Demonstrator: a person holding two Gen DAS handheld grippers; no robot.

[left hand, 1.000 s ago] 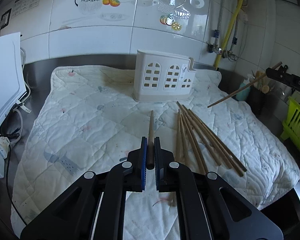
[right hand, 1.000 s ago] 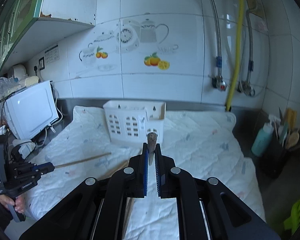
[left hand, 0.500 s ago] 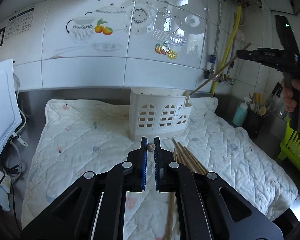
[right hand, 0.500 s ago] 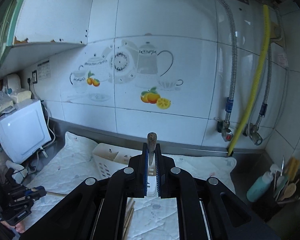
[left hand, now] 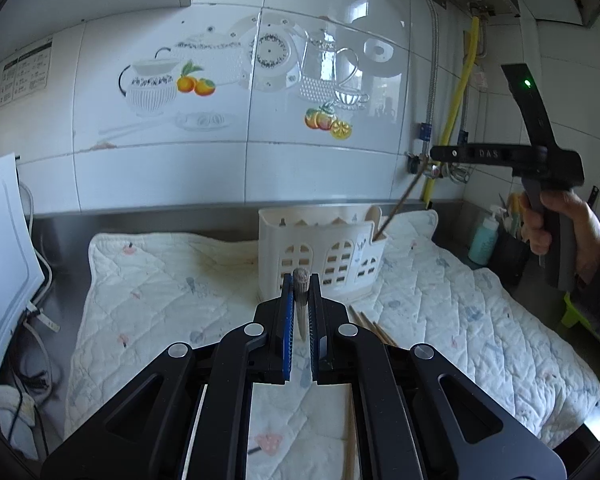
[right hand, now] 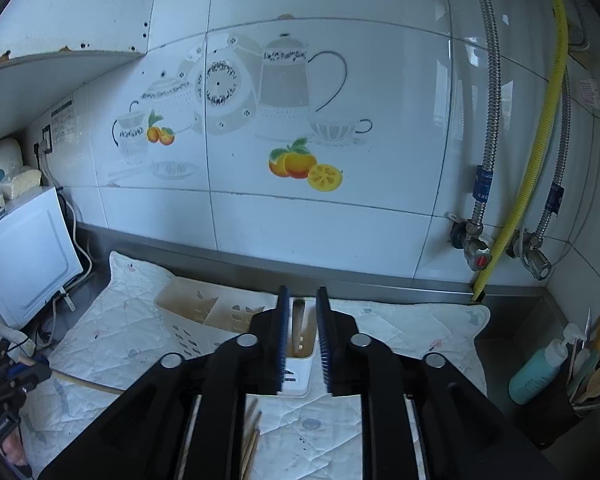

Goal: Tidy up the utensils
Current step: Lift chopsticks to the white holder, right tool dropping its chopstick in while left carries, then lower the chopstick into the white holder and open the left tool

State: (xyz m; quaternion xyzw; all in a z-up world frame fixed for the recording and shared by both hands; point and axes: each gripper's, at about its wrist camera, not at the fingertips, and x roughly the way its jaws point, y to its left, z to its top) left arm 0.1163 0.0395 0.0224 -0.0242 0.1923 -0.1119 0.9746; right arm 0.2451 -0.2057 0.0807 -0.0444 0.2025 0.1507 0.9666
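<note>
The left gripper [left hand: 301, 294] clamps a chopstick [left hand: 301, 280] end-on. The right gripper [right hand: 302, 336] has just been opening above the white holder [right hand: 204, 316], nothing pinched; its chopstick [right hand: 298, 320] stands in the holder's end compartment (loose chopsticks [left hand: 370, 326] at five o'clock).

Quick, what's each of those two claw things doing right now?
Left gripper: shut on a chopstick.
Right gripper: jaws just opened, open; its chopstick stands in the utensil holder.
</note>
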